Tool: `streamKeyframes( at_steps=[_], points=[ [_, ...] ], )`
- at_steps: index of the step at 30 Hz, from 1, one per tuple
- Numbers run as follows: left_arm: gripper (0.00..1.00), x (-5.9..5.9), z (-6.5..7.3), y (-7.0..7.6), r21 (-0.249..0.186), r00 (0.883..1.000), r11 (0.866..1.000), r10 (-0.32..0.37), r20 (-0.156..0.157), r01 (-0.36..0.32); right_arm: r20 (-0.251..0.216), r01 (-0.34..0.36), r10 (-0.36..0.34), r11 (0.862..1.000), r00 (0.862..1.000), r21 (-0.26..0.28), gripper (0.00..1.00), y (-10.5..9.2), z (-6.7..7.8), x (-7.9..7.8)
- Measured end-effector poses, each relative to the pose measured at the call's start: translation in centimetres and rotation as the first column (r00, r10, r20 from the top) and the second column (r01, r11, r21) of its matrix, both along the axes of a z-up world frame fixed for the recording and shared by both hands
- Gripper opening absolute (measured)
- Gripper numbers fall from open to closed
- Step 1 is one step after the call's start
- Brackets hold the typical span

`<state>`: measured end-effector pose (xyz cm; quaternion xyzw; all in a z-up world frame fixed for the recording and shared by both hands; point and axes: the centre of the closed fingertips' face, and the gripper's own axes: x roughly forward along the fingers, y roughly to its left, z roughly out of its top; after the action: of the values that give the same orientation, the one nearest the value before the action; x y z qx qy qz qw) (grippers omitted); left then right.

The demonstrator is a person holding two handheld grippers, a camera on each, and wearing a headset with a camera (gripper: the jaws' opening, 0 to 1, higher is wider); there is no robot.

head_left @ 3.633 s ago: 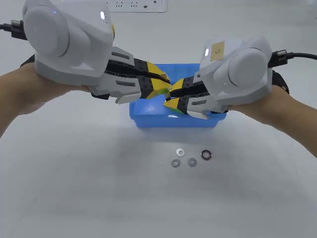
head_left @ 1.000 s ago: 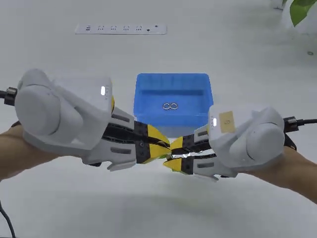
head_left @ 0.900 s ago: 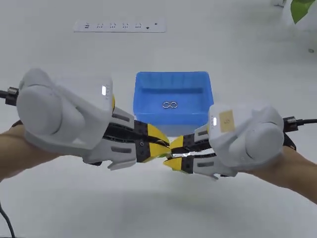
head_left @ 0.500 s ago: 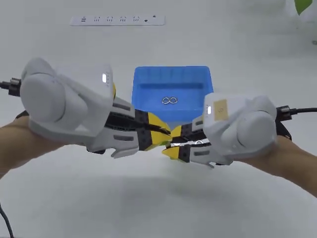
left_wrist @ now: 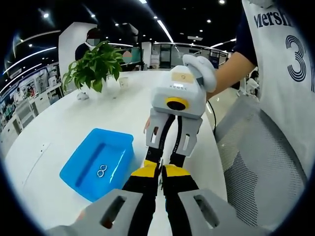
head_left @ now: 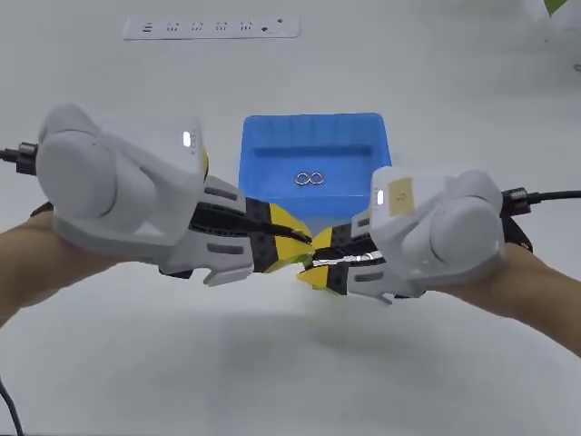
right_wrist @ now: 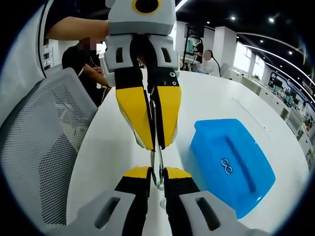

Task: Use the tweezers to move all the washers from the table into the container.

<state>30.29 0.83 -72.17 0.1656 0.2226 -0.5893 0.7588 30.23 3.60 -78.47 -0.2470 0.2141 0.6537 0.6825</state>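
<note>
Both grippers meet tip to tip in front of the blue container (head_left: pixel 272 145). My left gripper (head_left: pixel 295 247) comes in from the left, its yellow jaws shut on the thin silver tweezers (right_wrist: pixel 153 137). My right gripper (head_left: pixel 315 267) faces it from the right and is shut on the tweezers' other end (head_left: pixel 349 260). Two washers (head_left: pixel 310 179) lie side by side inside the container (right_wrist: pixel 246 147), also in the left gripper view (left_wrist: pixel 102 171). A small pale ring (right_wrist: pixel 162 203) lies on the white table just under my right gripper (right_wrist: pixel 156 178).
A white power strip (head_left: pixel 211 28) lies at the table's far edge. A potted plant (left_wrist: pixel 93 69) stands further along the table. A grey mesh chair (right_wrist: pixel 34 157) and a person in a numbered jersey (left_wrist: pixel 280 64) are beside the table.
Since 3.6 s ago the grippers and tweezers have come back from over the container to the table in front of it. Over the last second mostly the head camera has shifted.
</note>
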Motion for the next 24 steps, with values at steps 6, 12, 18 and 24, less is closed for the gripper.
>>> streamKeyframes(
  at_steps=[6, 12, 18, 24],
  points=[
    [0.07, 0.05, -0.33, -0.15, 0.005, 1.0, 1.0, -0.006, -0.008, 0.006, -0.008, 0.0, 0.0, 1.0, 1.0, -0.007, 0.12, -0.14, -0.34, 0.02],
    [0.07, 0.14, -0.36, -0.29, 0.001, 1.0, 1.0, -0.007, -0.015, 0.007, -0.014, 0.001, -0.001, 1.0, 1.0, -0.004, 0.12, -0.18, -0.41, 0.05],
    [0.07, 0.18, -0.34, -0.55, 0.001, 1.0, 1.0, -0.018, -0.014, 0.018, -0.007, -0.023, 0.022, 1.0, 1.0, -0.016, 0.12, -0.38, -0.2, 0.02],
    [0.07, 0.2, -0.29, -0.8, -0.003, 1.0, 1.0, -0.021, -0.018, 0.02, -0.002, -0.036, 0.036, 0.999, 0.999, -0.023, 0.12, -0.61, 0.07, 0.0]
  ],
)
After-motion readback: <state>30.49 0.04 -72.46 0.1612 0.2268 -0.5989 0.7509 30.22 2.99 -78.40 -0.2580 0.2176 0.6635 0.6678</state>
